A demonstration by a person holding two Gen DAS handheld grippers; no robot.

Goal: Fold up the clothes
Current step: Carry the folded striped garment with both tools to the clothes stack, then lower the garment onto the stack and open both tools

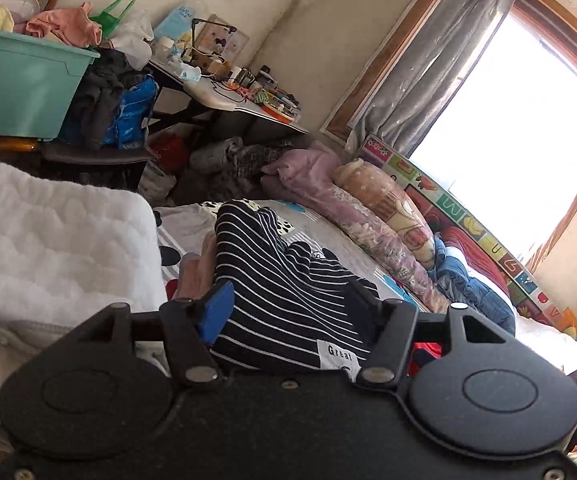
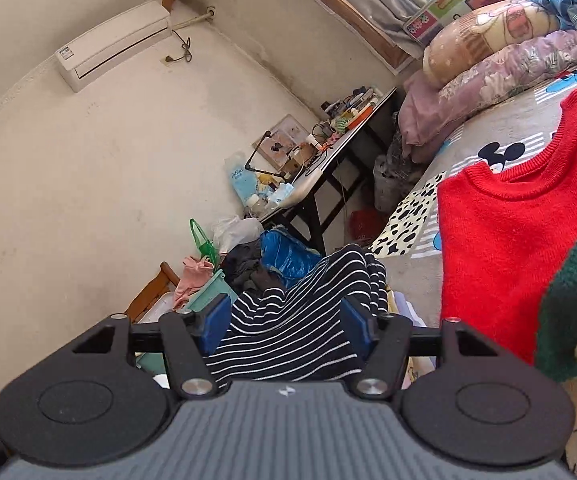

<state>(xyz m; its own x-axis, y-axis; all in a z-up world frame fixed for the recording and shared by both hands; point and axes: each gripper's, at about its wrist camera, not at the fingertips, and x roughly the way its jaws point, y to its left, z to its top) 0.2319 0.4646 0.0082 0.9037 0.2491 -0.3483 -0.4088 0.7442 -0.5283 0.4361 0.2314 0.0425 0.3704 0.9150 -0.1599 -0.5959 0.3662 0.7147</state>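
A navy garment with thin white stripes (image 1: 272, 272) fills the gap between the fingers of my left gripper (image 1: 292, 308), which is shut on it. A white label reading "Great" (image 1: 338, 354) shows near the gripper's base. The cloth bunches upward above the cartoon-print bed sheet (image 1: 192, 224). In the right wrist view the same striped garment (image 2: 308, 280) runs between the blue pads (image 2: 218, 320) of my right gripper (image 2: 284, 320), also shut on it. A red knitted sweater (image 2: 500, 216) lies spread on the bed sheet (image 2: 528, 120) to the right.
A white quilt (image 1: 48, 240) lies at the left. Pillows (image 1: 380, 196) and blue clothes (image 1: 468, 280) line the window side. A teal bin (image 1: 20, 80) with clothes and a cluttered table (image 1: 224, 100) stand beyond the bed. A green-hatted plush toy (image 2: 576, 292) sits beside the sweater.
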